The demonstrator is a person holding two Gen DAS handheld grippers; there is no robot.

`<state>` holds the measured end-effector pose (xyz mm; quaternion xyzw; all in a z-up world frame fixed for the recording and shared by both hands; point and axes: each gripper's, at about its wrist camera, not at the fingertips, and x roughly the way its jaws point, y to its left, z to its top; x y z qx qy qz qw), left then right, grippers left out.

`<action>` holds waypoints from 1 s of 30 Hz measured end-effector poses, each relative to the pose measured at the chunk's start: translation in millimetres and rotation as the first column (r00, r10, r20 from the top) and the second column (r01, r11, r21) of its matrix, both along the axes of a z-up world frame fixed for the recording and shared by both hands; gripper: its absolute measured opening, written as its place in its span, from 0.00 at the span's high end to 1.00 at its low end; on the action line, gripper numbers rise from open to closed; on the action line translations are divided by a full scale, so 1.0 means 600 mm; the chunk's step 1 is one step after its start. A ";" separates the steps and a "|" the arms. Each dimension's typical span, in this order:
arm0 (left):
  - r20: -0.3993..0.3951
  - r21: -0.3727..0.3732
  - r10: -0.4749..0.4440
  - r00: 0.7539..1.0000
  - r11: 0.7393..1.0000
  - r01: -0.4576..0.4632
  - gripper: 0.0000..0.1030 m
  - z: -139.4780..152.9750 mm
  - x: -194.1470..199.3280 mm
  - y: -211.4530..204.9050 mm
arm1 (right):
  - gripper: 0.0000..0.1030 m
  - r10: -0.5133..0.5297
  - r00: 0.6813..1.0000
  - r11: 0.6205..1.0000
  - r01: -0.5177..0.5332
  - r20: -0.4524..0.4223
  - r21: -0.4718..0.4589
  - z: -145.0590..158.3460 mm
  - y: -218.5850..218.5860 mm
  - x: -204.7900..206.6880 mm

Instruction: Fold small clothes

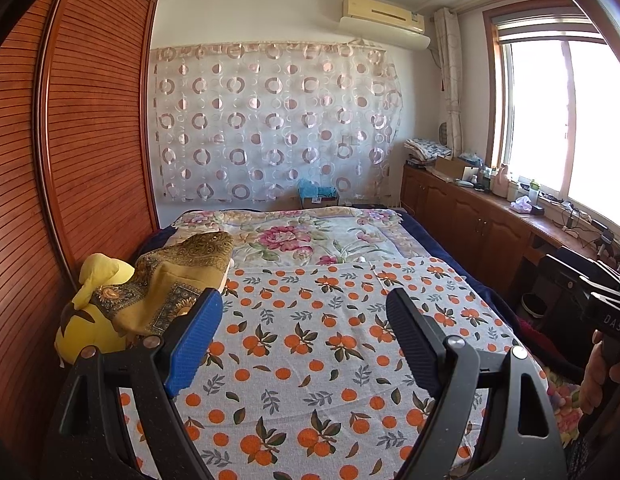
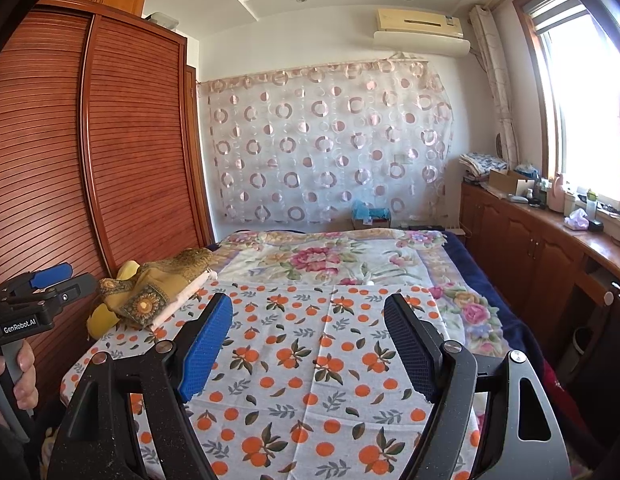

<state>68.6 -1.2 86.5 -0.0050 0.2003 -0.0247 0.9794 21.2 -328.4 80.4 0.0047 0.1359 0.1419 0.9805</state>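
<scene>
An orange-fruit print cloth [image 1: 310, 352] lies flat over the near half of the bed [image 1: 414, 240]. A gold patterned garment [image 1: 177, 280] is heaped at the bed's left edge, partly over a folded white piece [image 2: 189, 294]. My left gripper [image 1: 303, 296] hovers open above the print cloth, with nothing between its blue pad and its dark pad. My right gripper [image 2: 308, 300] hangs open over the same cloth [image 2: 318, 364], also with nothing in it. Each gripper shows in the other's view, held by a hand: the left gripper [image 2: 65, 280], the right gripper [image 1: 570, 276].
A yellow plush toy [image 1: 89, 320] sits beside the gold garment, against a slatted wooden wardrobe [image 1: 89, 140]. A floral quilt [image 1: 293, 236] covers the far half of the bed. Low wooden cabinets [image 1: 470, 216] with clutter on top run under the window at right.
</scene>
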 end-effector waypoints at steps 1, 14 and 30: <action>0.000 0.000 0.000 1.000 1.000 0.000 0.18 0.000 0.000 0.000 | 0.22 0.000 1.000 1.000 0.000 0.000 0.000 0.000 0.000 0.000; 0.001 -0.001 -0.001 1.000 1.000 0.001 0.18 -0.003 -0.002 0.003 | 0.22 0.004 1.000 1.000 -0.004 0.002 -0.002 0.001 -0.003 0.003; 0.003 -0.001 0.000 1.000 1.000 0.000 0.18 -0.004 -0.003 0.003 | 0.22 0.007 1.000 1.000 -0.007 0.005 -0.003 0.003 -0.006 0.003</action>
